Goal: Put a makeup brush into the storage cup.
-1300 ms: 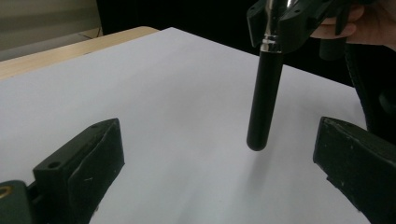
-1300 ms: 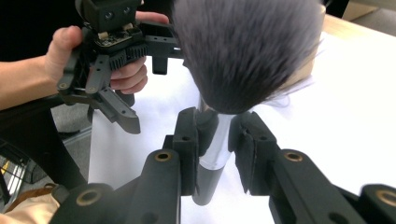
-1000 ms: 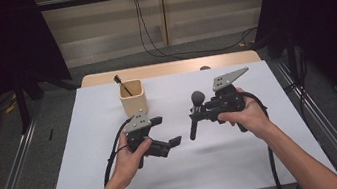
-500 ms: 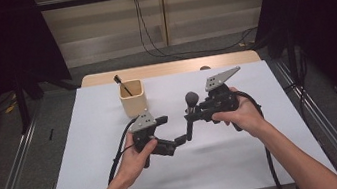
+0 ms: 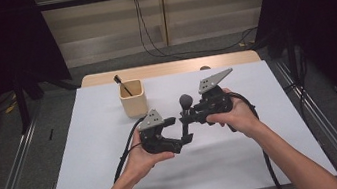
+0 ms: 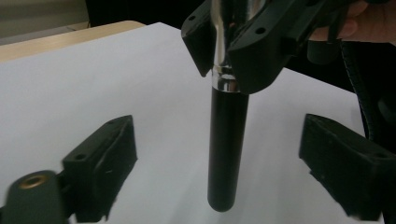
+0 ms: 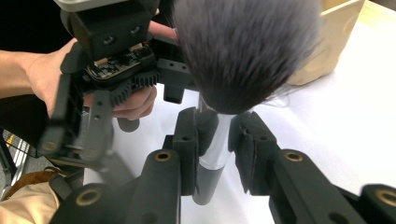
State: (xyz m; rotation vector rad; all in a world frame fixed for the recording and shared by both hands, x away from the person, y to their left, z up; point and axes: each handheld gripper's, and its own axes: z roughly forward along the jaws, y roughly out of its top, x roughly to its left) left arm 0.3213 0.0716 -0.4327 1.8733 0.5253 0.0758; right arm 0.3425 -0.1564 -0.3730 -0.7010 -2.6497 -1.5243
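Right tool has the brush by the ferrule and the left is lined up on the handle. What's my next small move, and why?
Probably finish closing the left tool on the black handle of the brush. Its jaws have just been closing, yet both still stand clear of the handle hanging between them, while the right tool clamps the silver ferrule. Grip before the right lets go.

High view looks down on the counter [image 5: 93, 176]; both gripper views sit close, sharing the brush [image 6: 227, 140].
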